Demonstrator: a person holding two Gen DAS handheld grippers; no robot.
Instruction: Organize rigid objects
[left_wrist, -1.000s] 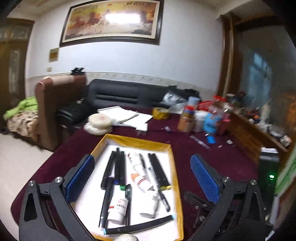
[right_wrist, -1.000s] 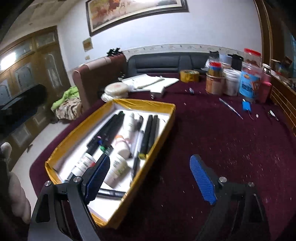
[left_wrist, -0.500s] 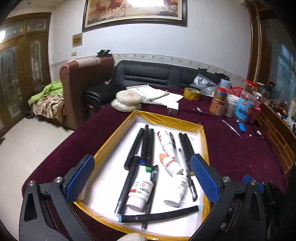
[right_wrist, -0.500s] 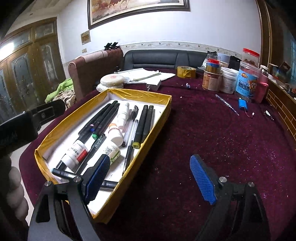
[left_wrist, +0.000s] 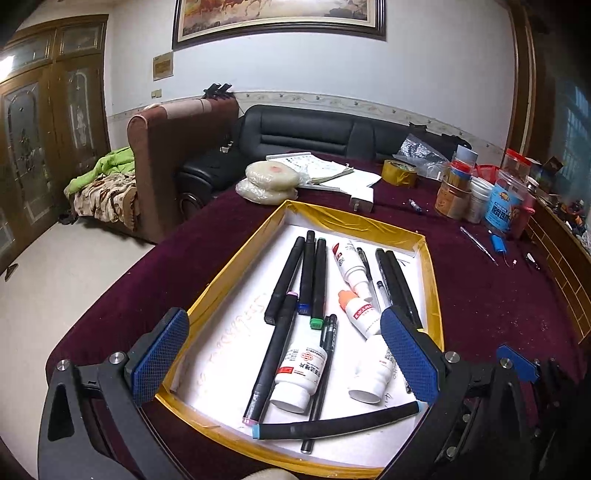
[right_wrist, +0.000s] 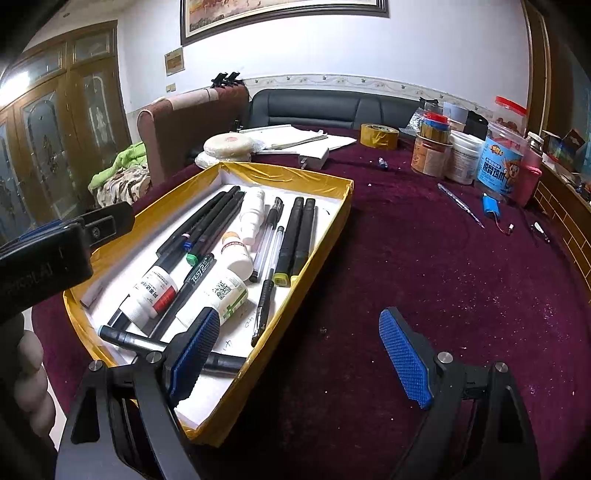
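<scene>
Open left hand-held gripper (left_wrist: 284, 365), pen-filled tray (left_wrist: 432, 273)

Left black gripper with blue pads (left_wrist: 284, 358): we hold it tipped down, its two fingers spread wide, nothing between the pads.
Right black gripper with blue pads (right_wrist: 301, 354): also tipped down, fingers wide apart, holding nothing.
Our left hand (right_wrist: 31, 373): fingers curled round the left handle.

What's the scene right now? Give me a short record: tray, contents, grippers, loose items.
tray: gold-rimmed box on maroon table
contents: black markers, pens, white bottles; one marker lies crosswise at the near end
left gripper: open, over the tray, holding nothing
right gripper: open, empty, straddling the tray's right wall
loose items: tape roll, jars, pen
</scene>
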